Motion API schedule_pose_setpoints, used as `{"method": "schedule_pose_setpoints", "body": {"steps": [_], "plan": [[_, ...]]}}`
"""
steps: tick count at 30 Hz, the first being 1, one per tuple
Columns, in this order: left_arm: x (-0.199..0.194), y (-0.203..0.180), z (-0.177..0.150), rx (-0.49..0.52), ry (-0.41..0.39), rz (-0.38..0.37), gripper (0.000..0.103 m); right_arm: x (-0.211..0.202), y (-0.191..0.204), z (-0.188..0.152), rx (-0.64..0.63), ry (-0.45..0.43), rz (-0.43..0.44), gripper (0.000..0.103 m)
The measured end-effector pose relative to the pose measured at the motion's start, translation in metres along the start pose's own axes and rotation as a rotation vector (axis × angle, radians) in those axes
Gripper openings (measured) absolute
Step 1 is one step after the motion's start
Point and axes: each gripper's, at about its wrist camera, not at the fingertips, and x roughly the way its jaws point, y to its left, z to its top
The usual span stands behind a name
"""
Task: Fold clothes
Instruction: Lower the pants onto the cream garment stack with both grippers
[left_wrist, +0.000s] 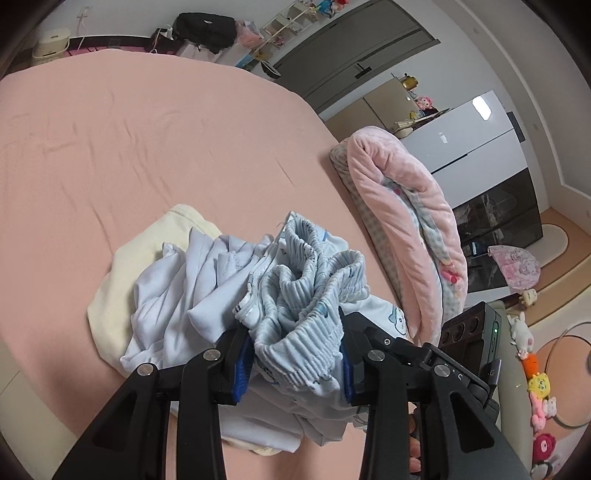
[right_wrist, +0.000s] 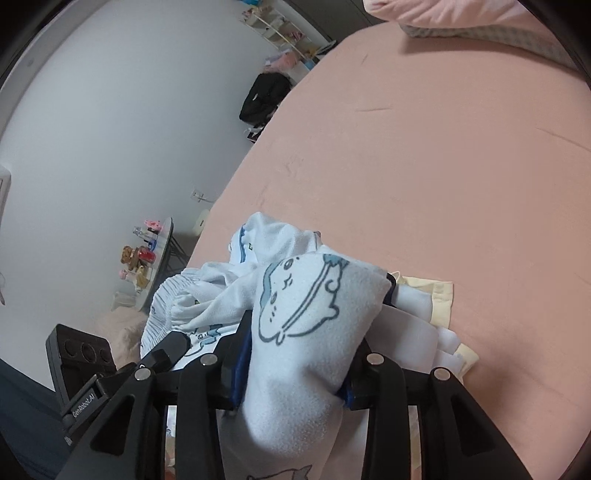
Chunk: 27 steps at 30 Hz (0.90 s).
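Light blue pyjama trousers with a cartoon print hang bunched between both grippers, just above a small pile on the pink bed. My left gripper (left_wrist: 295, 343) is shut on their ribbed elastic waistband (left_wrist: 306, 280). My right gripper (right_wrist: 310, 332) is shut on a thick fold of the printed trouser fabric (right_wrist: 306, 295), which fills the gap between its blue pads. The pile underneath holds a white garment (left_wrist: 177, 295) on top of a cream one (left_wrist: 122, 280). From the right wrist, the cream garment (right_wrist: 443, 295) and the white one (right_wrist: 410, 325) show beside the fingers. The two grippers are close side by side.
The pink bed sheet (left_wrist: 147, 147) stretches wide beyond the pile. A folded pink blanket (left_wrist: 402, 221) lies along the bed's right edge. Soft toys (left_wrist: 539, 387) are on the floor to the right. A small table with bottles (right_wrist: 159, 251) stands by the white wall.
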Motion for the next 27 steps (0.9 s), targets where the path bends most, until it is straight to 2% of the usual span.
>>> {"method": "schedule_pose_setpoints", "body": {"steps": [7, 12, 14, 18, 21, 25, 27], "plan": [[-0.005, -0.01, -0.014, 0.073, 0.012, 0.055, 0.036, -0.002, -0.004, -0.015, 0.02, -0.028, -0.029, 0.036], [-0.017, -0.022, -0.005, 0.041, 0.027, 0.08, 0.038, -0.007, -0.002, -0.02, -0.008, -0.046, -0.019, 0.038], [-0.022, -0.039, -0.001, 0.122, 0.037, 0.121, 0.043, -0.007, 0.0, -0.02, -0.025, -0.046, -0.027, 0.038], [-0.032, -0.073, 0.0, 0.312, 0.058, 0.186, 0.059, -0.004, 0.0, -0.018, -0.02, -0.05, -0.066, 0.038], [-0.047, -0.094, 0.003, 0.426, 0.027, 0.21, 0.071, -0.001, -0.002, -0.018, -0.003, -0.054, -0.058, 0.038], [-0.045, -0.115, 0.009, 0.543, 0.004, 0.266, 0.074, 0.001, -0.002, -0.016, -0.011, -0.056, -0.069, 0.038], [-0.023, -0.108, 0.013, 0.554, 0.052, 0.284, 0.074, 0.001, -0.003, -0.015, -0.004, -0.058, -0.071, 0.039]]}}
